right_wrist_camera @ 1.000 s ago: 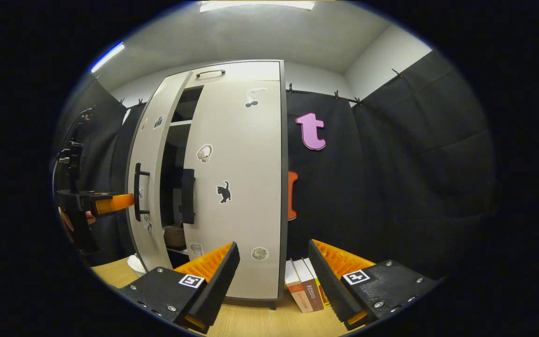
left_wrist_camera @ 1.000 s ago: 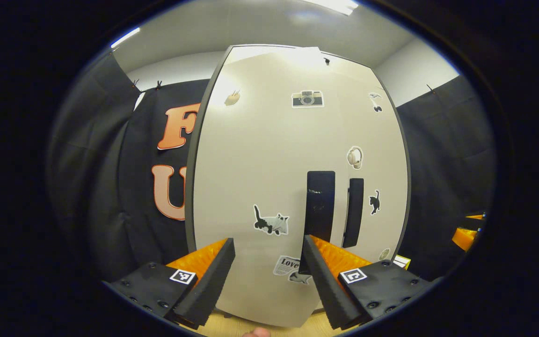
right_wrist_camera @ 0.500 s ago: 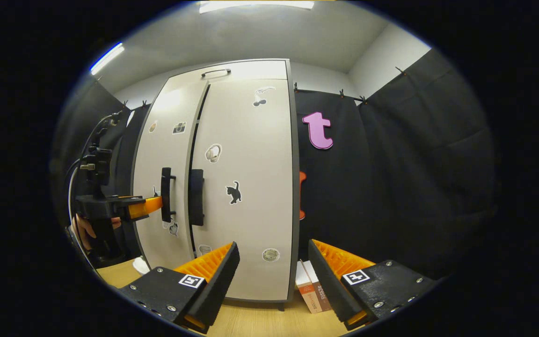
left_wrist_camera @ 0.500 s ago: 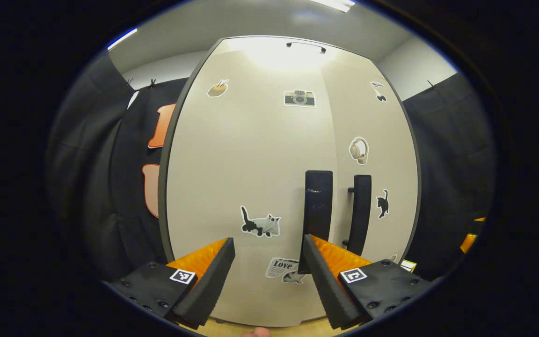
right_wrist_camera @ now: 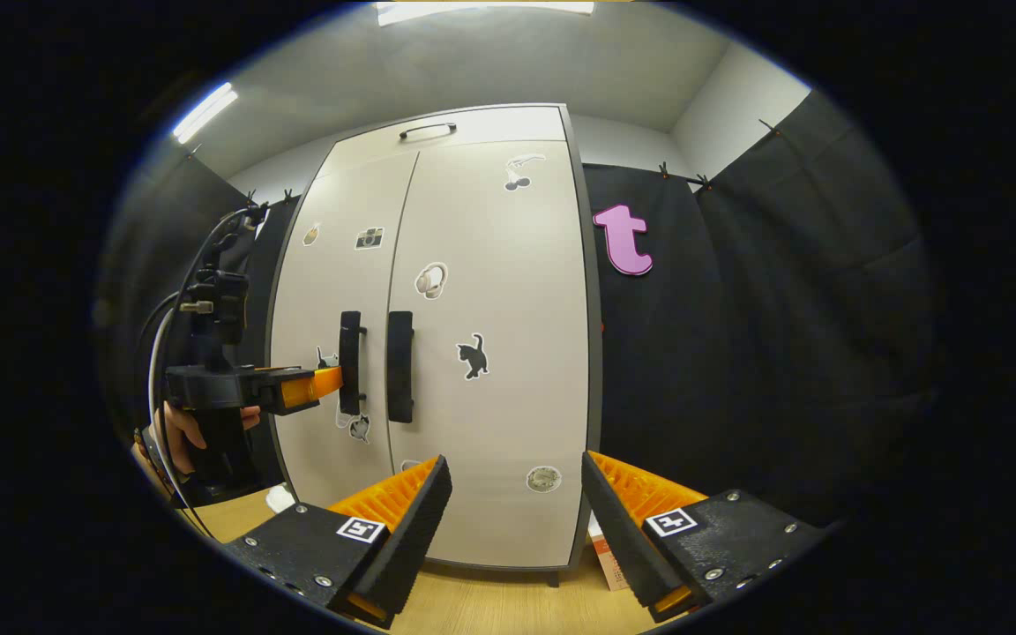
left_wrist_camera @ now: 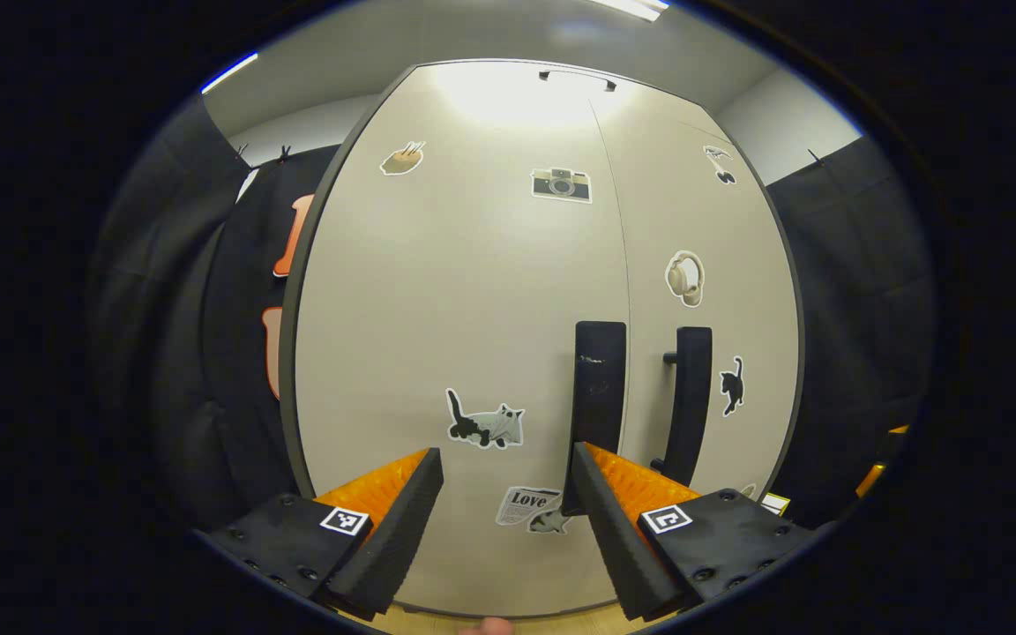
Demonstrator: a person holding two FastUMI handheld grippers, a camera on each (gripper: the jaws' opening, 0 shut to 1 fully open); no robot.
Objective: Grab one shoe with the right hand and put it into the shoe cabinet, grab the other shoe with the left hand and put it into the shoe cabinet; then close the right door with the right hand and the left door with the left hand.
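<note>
Shoe cabinet [right_wrist_camera: 490,353] doors shut, contents hidden; its foot cut off behind the right gripper's fingers [right_wrist_camera: 411,529]; book [right_wrist_camera: 607,564] beside it mostly hidden behind the cabinet and a finger; left door handle [left_wrist_camera: 596,414] lower end covered by the left gripper's finger [left_wrist_camera: 614,511]; newspaper sticker [left_wrist_camera: 530,510] partly covered; small white item [right_wrist_camera: 279,499] on the table too small to tell.

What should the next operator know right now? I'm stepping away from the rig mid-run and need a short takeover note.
Left gripper: open, holding nothing, at the left door's handle. In the right gripper view it sits beside that handle.
Right gripper: open, holding nothing, back from the shoe cabinet.
Left door and right door look flush shut.
Shoes: presumably inside, hidden behind the doors.
Left: probably only withdraw both grippers.
</note>
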